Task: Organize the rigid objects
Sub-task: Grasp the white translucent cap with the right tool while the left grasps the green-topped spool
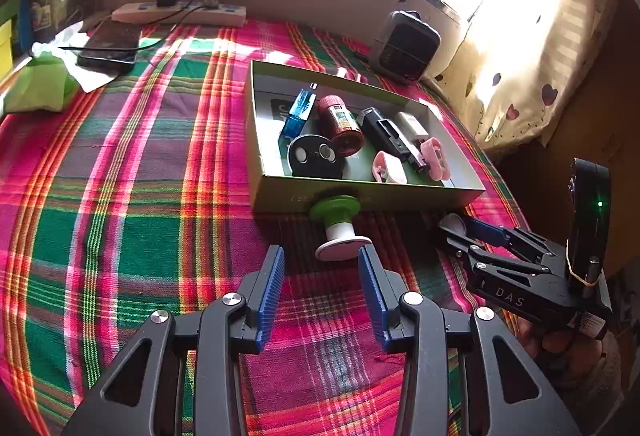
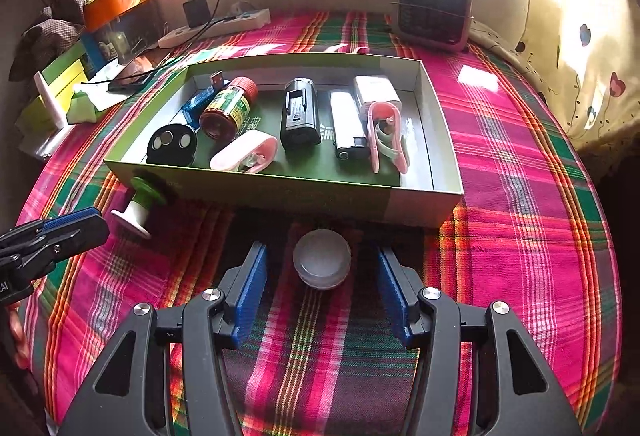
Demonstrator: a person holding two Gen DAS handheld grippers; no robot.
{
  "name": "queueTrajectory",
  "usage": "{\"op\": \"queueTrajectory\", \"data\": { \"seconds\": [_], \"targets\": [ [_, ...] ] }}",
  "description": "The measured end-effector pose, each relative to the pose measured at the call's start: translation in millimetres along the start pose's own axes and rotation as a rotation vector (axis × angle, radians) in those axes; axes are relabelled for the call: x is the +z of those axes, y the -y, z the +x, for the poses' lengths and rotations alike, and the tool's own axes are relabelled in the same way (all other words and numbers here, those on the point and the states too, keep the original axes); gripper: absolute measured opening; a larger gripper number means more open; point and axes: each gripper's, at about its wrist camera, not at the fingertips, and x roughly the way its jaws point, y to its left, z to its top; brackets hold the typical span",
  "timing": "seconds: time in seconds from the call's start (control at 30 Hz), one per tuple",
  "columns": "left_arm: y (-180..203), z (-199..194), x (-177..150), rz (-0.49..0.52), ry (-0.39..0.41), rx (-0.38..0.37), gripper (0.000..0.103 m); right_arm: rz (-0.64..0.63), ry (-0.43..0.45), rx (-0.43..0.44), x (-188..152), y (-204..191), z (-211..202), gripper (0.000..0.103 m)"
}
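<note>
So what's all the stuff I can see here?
Cardboard box: 1, green, on the plaid cloth.
Pill bottle: 1, red, in the box.
USB stick: 1, blue, in the box.
Round case: 1, black, in the box.
Clips: 2, pink, in the box.
Battery pack: 1, black, in the box.
Spool: 1, green and white, outside against the box.
Small jar: 1, frosted white, before the box.
Fan: 1, grey, far edge.
Power strip: 1, white, by the wall.
Left gripper: open.
Right gripper: open.
</note>
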Motion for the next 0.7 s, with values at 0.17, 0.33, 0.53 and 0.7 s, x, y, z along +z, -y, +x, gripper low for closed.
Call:
{"op": "queueTrajectory", "data": {
  "seconds": [0.17,0.33,0.53,0.7],
  "targets": [
    [4.3,4.6,2.9,0.013,-0.012,-0.011,0.039,-0.012,0.010,-0.045,-1.1,-0.7,-0.1,0.040],
    [8.5,10.7,5.8,0.022,-0.025,-0.005,0.050,-0.010,0.018,-0.052,-2.4,2.9,-1.5,0.029],
    [13.0,18.2,8.1,0.025,-0.038,0.026,0.050,-0.023,0.023,-0.047,-5.2,4.1,-3.7,0.029],
    [18.6,26.3,11.3,0.033,-0.048,0.058,0.050,-0.004,0.028,-0.032,-7.8,12.2,-6.3,0.029]
  ]
}}
